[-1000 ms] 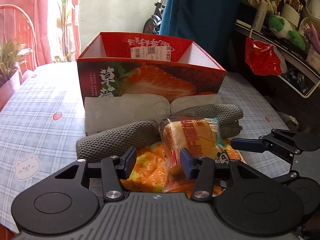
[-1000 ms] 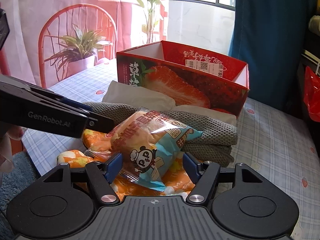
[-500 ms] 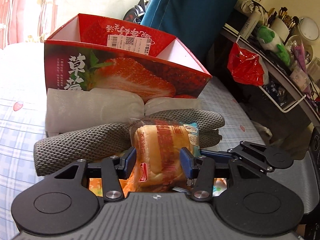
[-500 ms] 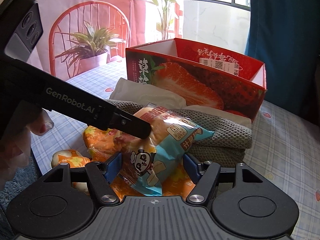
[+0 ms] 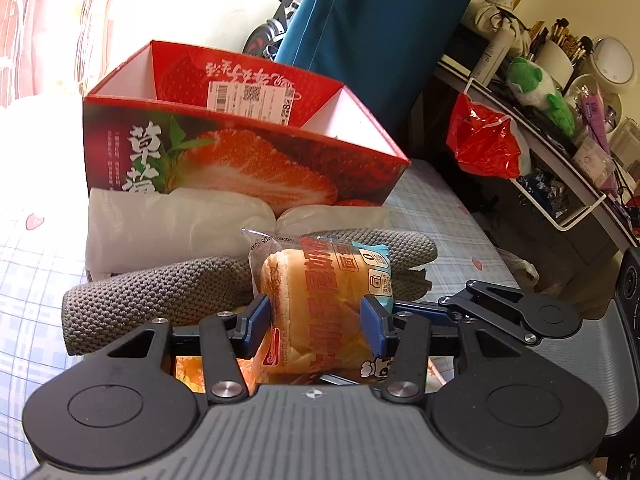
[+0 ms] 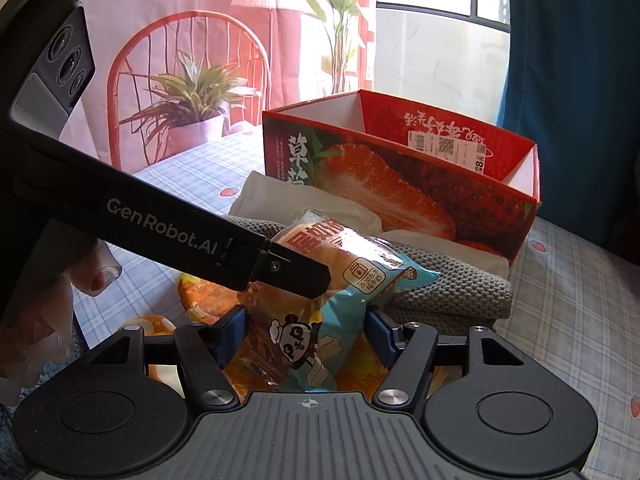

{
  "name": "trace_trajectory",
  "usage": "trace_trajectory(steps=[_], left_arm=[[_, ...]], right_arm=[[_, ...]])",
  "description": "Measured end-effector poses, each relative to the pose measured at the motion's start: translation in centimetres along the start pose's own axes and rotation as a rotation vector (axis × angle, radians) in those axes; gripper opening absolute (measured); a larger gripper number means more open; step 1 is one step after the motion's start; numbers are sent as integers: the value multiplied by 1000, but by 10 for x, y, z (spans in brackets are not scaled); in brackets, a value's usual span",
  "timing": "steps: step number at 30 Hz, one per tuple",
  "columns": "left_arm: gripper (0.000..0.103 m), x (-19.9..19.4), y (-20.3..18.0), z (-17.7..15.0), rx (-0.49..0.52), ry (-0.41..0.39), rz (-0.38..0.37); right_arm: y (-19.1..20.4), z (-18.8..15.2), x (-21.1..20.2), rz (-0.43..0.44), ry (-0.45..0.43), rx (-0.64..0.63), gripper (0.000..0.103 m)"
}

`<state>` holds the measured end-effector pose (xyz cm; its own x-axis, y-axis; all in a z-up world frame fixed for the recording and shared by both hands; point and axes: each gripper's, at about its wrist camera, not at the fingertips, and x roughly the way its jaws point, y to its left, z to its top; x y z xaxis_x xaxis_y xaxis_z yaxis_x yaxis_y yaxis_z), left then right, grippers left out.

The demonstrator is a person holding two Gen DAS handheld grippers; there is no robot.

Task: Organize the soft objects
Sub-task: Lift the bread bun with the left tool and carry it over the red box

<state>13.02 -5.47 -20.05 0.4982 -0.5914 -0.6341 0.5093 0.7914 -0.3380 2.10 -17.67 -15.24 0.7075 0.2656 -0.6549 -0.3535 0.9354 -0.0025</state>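
My left gripper (image 5: 315, 322) points level toward the red box (image 5: 240, 160), and its blue fingers (image 5: 256, 324) pinch the sides of the bread pack (image 5: 320, 312), which stands between them with its sealed top edge up. Seen from my right wrist, that same gripper (image 6: 316, 276) slants in from the upper left, its tip laid against the bread pack (image 6: 320, 300), and my gloved left hand (image 6: 52, 292) grips its handle at the left edge. Behind the pack lies a grey knit roll (image 5: 152, 292) across the surface (image 5: 36, 280), then a white bundle (image 5: 168, 228) just in front of the box, touching its strawberry-printed wall. An orange bag (image 6: 200, 292) sits under the pack. My right gripper (image 6: 308, 330) comes in low from the near side, fingers (image 6: 378, 330) spread on either side of the pack's lower end; whether they touch the wrapper I cannot tell. In the left view it (image 5: 412, 310) reaches in from the right, just beside my left fingers. To the right, a red plastic bag (image 5: 484, 140) hangs off a cluttered shelf (image 5: 568, 168).
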Motion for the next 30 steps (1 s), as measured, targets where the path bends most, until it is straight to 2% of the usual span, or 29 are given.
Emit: trace_trajectory(steps=[9, 17, 30], left_arm=[[52, -22, -9, 12, 22, -65, -11], [51, -30, -14, 36, 42, -82, -44], [52, -23, -21, 70, 77, -107, -68]], right_arm=[[0, 17, -20, -11, -60, -27, 60], [-9, 37, -30, -24, -104, -36, 60], [-32, 76, -31, -54, -143, -71, 61]])
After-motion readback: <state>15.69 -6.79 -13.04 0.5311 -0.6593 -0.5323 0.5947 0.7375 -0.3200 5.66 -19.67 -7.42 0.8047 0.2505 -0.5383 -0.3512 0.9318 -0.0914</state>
